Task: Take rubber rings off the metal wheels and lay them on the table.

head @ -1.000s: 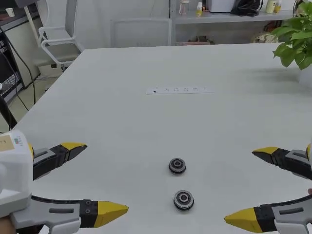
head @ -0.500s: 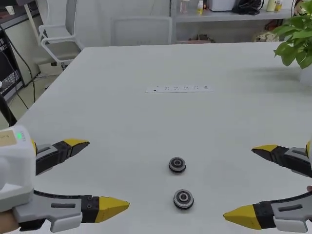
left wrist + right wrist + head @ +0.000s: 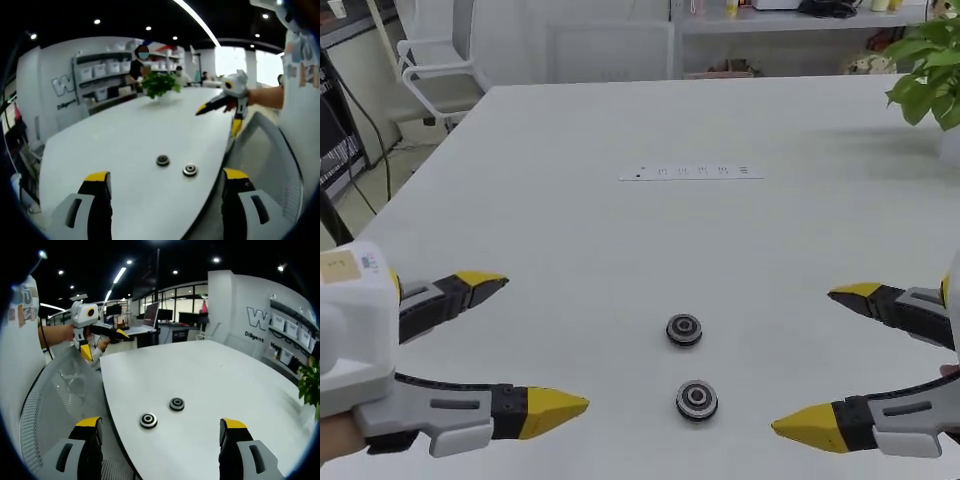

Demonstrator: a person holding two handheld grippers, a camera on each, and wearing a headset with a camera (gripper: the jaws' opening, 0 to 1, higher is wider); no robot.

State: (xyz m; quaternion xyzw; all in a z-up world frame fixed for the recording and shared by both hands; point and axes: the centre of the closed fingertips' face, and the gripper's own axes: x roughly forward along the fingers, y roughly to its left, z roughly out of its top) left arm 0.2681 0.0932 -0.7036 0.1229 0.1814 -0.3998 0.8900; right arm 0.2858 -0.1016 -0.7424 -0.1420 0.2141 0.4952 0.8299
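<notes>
Pre-grasp, no ring off yet: my left gripper (image 3: 545, 343) and right gripper (image 3: 802, 360) are empty, fingers (image 3: 550, 405) spread wide, flanking two small round black-rubber-ringed metal wheels, near wheel (image 3: 696, 399) and far wheel (image 3: 684, 330), on the white surface (image 3: 620, 250); next I'd pin one and peel its ring.

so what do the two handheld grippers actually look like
They match. The left gripper and the right gripper each have two long, curved grey jaws, with a black section leading into pointed yellow tips. The person wears a white top with coloured print.
</notes>
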